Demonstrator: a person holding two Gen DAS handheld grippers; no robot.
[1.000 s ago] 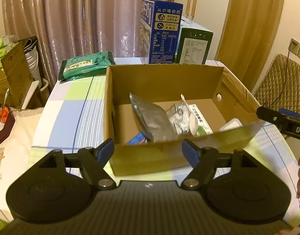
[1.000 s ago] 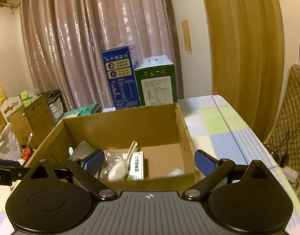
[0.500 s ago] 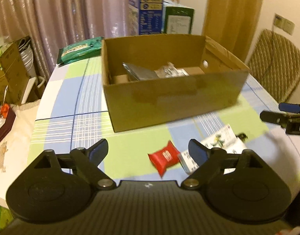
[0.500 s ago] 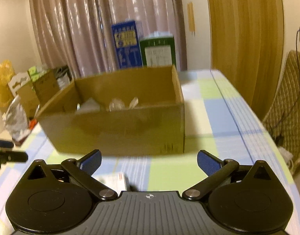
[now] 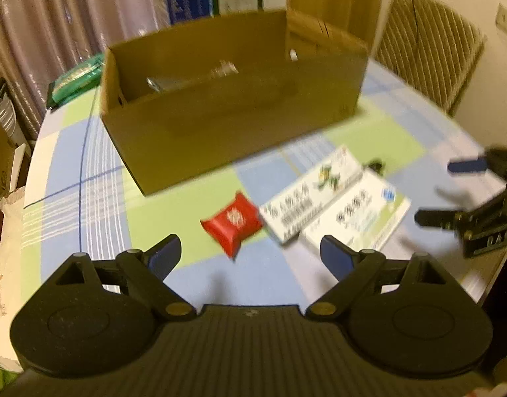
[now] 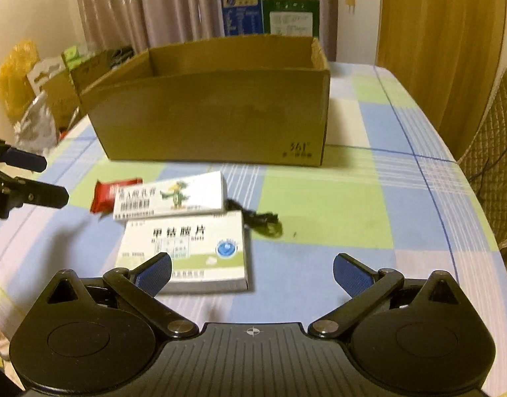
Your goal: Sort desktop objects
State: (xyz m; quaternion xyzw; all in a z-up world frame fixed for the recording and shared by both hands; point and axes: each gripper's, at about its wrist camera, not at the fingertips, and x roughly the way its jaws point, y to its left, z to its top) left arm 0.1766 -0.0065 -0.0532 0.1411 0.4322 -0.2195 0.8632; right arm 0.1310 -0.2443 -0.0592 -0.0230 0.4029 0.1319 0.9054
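An open cardboard box (image 5: 233, 122) (image 6: 213, 122) stands mid-table, with a silver pouch (image 5: 167, 83) showing inside. In front of it lie a red packet (image 5: 233, 225) (image 6: 104, 193), a long white medicine box with a green figure (image 5: 313, 195) (image 6: 170, 200), a larger white-and-green medicine box (image 5: 356, 218) (image 6: 187, 248) and a small black tangled object (image 6: 263, 223). My left gripper (image 5: 250, 256) is open and empty, just before the red packet. My right gripper (image 6: 251, 269) is open and empty, low over the larger medicine box.
A checked tablecloth (image 6: 319, 205) covers the table. Blue and green cartons (image 6: 240, 3) stand behind the box, and a green bag (image 5: 77, 77) lies at the back left. A woven chair (image 5: 429, 49) stands to the right. Boxes and bags (image 6: 31, 89) sit beyond the left edge.
Both grippers have pulled back from over the cardboard box and dropped toward the table's front. The red packet and medicine boxes have come into view. Both stayed open.
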